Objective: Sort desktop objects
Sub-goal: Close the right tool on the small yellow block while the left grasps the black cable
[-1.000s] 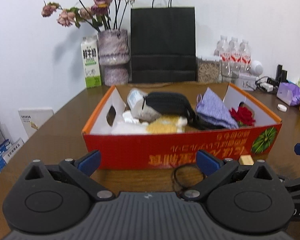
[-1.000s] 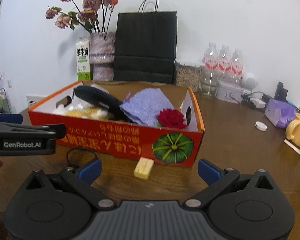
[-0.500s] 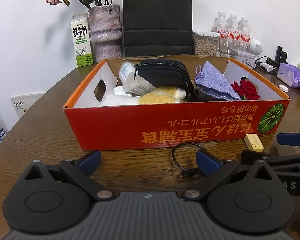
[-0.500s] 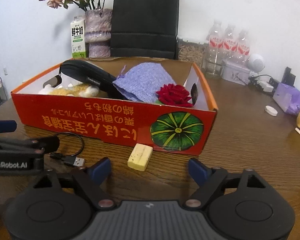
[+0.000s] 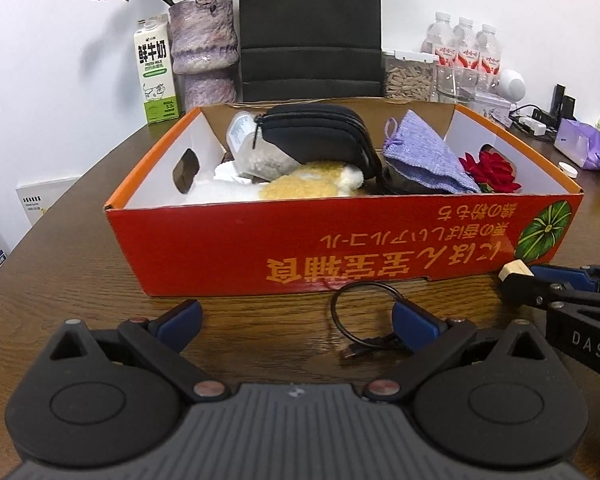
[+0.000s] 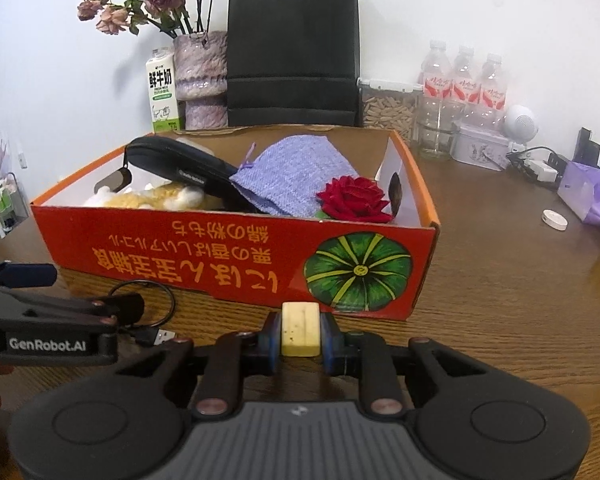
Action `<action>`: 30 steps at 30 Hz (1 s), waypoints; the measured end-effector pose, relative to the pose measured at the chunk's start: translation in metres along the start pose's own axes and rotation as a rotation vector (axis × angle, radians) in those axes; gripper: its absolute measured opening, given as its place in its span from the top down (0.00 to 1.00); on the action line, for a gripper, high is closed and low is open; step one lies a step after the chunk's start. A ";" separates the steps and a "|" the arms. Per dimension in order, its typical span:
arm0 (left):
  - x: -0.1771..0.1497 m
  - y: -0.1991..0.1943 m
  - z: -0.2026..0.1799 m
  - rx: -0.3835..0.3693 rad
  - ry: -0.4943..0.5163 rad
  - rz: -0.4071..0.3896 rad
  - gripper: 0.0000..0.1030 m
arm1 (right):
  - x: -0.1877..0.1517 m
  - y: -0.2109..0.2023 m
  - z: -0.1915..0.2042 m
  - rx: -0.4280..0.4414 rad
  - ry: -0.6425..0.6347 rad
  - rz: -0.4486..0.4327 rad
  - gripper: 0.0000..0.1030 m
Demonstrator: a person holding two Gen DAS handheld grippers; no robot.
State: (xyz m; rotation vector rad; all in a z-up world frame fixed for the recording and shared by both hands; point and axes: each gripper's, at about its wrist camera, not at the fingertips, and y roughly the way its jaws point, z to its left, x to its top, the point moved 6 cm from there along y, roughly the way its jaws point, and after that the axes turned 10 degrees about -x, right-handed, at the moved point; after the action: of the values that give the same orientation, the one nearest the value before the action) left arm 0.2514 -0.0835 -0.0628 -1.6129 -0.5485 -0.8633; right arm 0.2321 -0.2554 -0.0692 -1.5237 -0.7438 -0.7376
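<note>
red box (image 6: 236, 256) with orange rim, orange upside-down print and a green pumpkin with yellow ribs; white inside. eraser (image 6: 300, 329) pale yellow with dark specks. right gripper (image 6: 300, 338) black, blue pads (image 6: 332, 338). left gripper (image 5: 296, 322) black, blue pads too. cable (image 5: 360, 320) black. in box: black pouch (image 5: 320, 136), lilac knit bag (image 6: 296, 176), red rose (image 6: 354, 198), yellow-white plush (image 5: 312, 184). table (image 6: 500, 280) dark brown woodgrain. black paper bag (image 6: 292, 52), mottled purple vase (image 6: 200, 76), white-green milk carton (image 6: 162, 92).

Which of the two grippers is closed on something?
The right gripper: its fingers clamp the yellow eraser. The left gripper is open and empty, near the black cable.
</note>
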 end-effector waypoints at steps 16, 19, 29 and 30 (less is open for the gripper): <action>-0.001 0.010 -0.006 -0.037 -0.041 0.021 0.01 | -0.006 0.002 -0.011 0.003 0.028 0.004 0.81; -0.001 0.010 -0.006 -0.041 -0.049 0.023 0.09 | -0.006 0.002 -0.010 0.006 0.027 0.002 0.81; -0.001 0.003 -0.014 -0.087 -0.029 0.010 0.92 | -0.007 0.002 -0.010 0.007 0.025 0.002 0.81; -0.002 0.003 -0.014 -0.091 -0.030 0.007 0.93 | -0.007 0.002 -0.010 0.007 0.025 0.002 0.81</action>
State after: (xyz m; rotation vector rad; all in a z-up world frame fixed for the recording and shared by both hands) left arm 0.2488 -0.0974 -0.0652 -1.7123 -0.5308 -0.8706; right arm 0.2289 -0.2657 -0.0750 -1.5061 -0.7256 -0.7503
